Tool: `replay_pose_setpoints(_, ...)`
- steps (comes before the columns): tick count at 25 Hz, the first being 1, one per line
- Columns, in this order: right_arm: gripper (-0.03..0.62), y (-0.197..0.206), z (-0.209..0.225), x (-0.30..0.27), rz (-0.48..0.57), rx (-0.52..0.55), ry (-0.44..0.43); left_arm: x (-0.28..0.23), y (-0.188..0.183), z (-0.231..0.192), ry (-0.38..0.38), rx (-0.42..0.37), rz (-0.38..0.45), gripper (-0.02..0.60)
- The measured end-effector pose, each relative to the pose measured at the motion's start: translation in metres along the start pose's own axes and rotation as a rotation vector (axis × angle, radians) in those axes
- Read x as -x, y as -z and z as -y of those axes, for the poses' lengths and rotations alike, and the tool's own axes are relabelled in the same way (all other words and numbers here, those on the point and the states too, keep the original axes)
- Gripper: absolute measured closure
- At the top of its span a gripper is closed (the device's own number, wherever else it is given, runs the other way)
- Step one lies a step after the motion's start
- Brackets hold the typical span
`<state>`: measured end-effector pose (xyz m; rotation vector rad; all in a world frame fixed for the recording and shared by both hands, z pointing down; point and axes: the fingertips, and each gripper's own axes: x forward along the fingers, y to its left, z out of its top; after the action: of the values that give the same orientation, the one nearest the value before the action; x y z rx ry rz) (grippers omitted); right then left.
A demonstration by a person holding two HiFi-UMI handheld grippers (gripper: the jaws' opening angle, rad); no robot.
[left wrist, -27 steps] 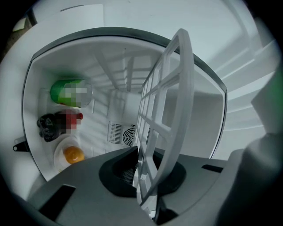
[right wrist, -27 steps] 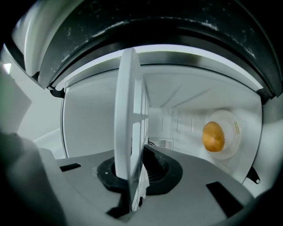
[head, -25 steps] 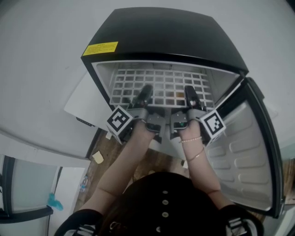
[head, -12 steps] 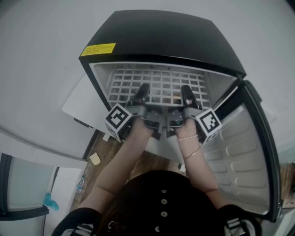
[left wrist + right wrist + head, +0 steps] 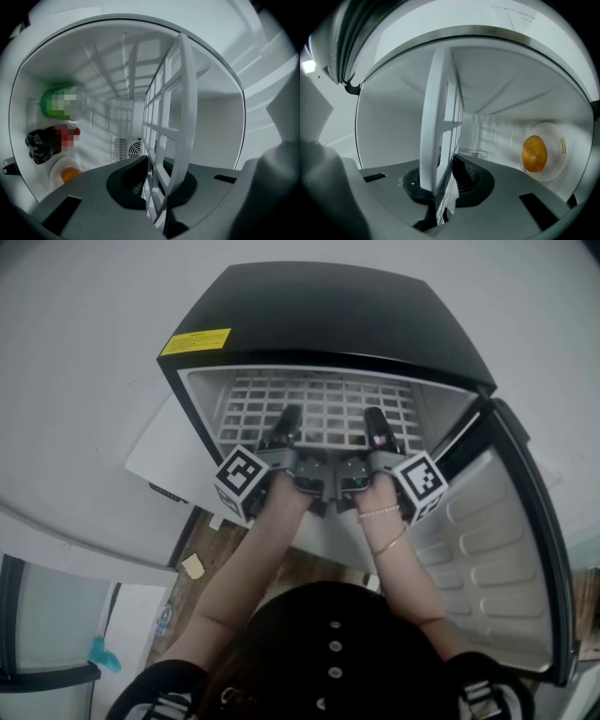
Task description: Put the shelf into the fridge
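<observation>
The shelf point(image 5: 323, 409) was a flat white grid of thin bars with lots of square holes. It looked light to me, and hard and stiff, not floppy. The bars looked smooth, so I think they could slip in a loose hold. It was wide and thin, so I think it could tip or catch on the fridge walls if only one side was pushed. The best place to hold it seemed to be the front edge, one hold toward each side, so it would slide level. That was how it was held. The shelf sat inside the black fridge point(image 5: 328, 315), with most of it past the fridge's opening and only its front edge near the fridge's mouth. The fridge door point(image 5: 497, 549) hung wide open on the right of the fridge. The left gripper point(image 5: 287, 420) was clamped on the front edge of the shelf, toward the fridge's left wall. Its two fingers were squeezed close, with only the white bar between them. The right gripper point(image 5: 376, 424) was clamped the same way on the front edge, toward the fridge's right wall, with the bar pinched between its dark pads. Deeper in the fridge I could see a green can point(image 5: 58, 101), and a round orange thing point(image 5: 533, 153) on a white plate point(image 5: 558, 157).
</observation>
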<state>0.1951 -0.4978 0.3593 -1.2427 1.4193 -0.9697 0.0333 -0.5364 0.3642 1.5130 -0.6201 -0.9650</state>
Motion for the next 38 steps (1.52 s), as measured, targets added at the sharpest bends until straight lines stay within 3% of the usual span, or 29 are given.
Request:
replay_pose_setpoints(23,0.559,-0.004,0.003,-0.015,0.027,0.046,0.003,-0.016,-0.005,-0.004,0.007,-0.048,-0.012,0.551)
replay_pose_setpoints(34,0.556,-0.003,0.003,-0.011,0.018,-0.003,0.007,-0.015,-0.004,-0.003,-0.01,0.001,-0.009,0.551)
replay_pose_setpoints(38,0.517,0.001,0.003,0.002,0.003,-0.035,0.003,-0.007,-0.001,-0.002,-0.013,0.005,-0.009,0.544)
